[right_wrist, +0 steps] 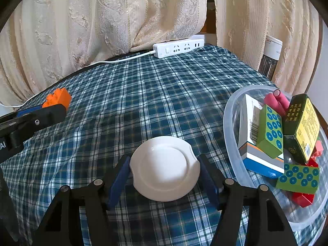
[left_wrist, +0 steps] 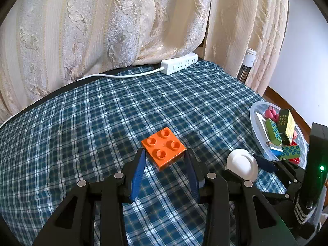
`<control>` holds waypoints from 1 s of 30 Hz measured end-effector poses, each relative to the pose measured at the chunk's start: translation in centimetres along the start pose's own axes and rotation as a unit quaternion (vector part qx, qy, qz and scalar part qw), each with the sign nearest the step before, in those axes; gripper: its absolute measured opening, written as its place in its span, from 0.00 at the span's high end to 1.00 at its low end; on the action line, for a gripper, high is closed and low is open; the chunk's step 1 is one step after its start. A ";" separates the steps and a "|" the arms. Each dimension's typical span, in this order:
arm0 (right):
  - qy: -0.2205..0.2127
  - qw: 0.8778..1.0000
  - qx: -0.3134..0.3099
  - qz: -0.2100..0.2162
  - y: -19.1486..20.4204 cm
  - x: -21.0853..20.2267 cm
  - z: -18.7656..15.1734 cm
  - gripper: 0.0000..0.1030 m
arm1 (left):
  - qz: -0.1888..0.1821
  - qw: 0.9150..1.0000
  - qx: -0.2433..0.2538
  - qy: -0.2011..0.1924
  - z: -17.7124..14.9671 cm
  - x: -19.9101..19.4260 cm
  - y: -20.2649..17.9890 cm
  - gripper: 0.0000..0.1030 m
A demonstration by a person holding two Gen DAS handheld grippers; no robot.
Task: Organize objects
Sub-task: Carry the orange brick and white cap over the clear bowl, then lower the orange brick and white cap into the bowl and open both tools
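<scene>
An orange four-stud brick [left_wrist: 164,148] sits between the blue pads of my left gripper [left_wrist: 165,152], which is shut on it just above the plaid cloth [left_wrist: 92,123]. The right wrist view shows the same brick [right_wrist: 59,98] at the tip of a left finger [right_wrist: 47,112]. A small white round dish [right_wrist: 165,168] is between the pads of my right gripper [right_wrist: 164,161], and both pads touch its rim. From the left, the dish [left_wrist: 242,164] looks tilted, with one right finger [left_wrist: 264,163] on its far side.
A clear plastic tub [right_wrist: 229,112] at the right edge holds green dotted boxes, a dark green and yellow box, a white and blue box, pink rolls and red bricks. A white power strip [right_wrist: 178,48] and its cord lie at the back under the curtain. A heater [right_wrist: 270,57] stands beyond the corner.
</scene>
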State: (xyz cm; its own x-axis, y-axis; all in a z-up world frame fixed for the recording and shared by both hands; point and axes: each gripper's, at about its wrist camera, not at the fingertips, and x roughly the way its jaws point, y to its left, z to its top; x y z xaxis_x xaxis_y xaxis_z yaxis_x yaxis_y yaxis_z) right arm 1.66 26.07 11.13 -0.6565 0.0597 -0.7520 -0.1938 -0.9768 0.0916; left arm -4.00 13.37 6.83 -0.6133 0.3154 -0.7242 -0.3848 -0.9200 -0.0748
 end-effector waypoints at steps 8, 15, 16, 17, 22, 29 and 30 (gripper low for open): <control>-0.027 0.998 0.024 0.044 -1.1 -3.4 -0.6 0.33 | -0.003 1.000 0.008 0.002 0.2 0.2 -0.8 0.61; -0.081 0.994 0.066 0.027 -5.0 -7.8 -0.4 0.33 | -0.021 0.999 0.039 0.003 0.4 0.1 -4.3 0.61; -0.090 0.993 0.077 0.019 -6.0 -8.5 -0.4 0.33 | -0.024 0.999 0.044 0.003 0.4 0.1 -4.8 0.61; -0.096 0.992 0.085 0.014 -6.8 -8.9 -0.4 0.33 | -0.025 0.999 0.047 0.003 0.5 0.1 -5.3 0.61; -0.114 0.985 0.127 -0.024 -11.4 -10.2 -0.9 0.33 | -0.039 0.997 0.070 0.004 0.8 0.3 -8.3 0.61; -0.117 0.977 0.169 -0.054 -16.3 -10.0 -1.6 0.33 | -0.060 0.993 0.099 0.006 1.4 0.7 -12.5 0.61; -0.117 0.976 0.173 -0.054 -16.9 -9.8 -1.6 0.33 | -0.064 0.993 0.104 0.007 1.4 0.7 -13.2 0.61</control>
State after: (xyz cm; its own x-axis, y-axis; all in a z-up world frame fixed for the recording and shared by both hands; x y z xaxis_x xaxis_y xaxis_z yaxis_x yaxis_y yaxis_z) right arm 12.55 41.66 15.87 -0.7589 0.2439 -0.6038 -0.4801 -0.8360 0.2657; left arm -0.36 26.11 8.27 -0.5411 0.4220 -0.7275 -0.5938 -0.8042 -0.0249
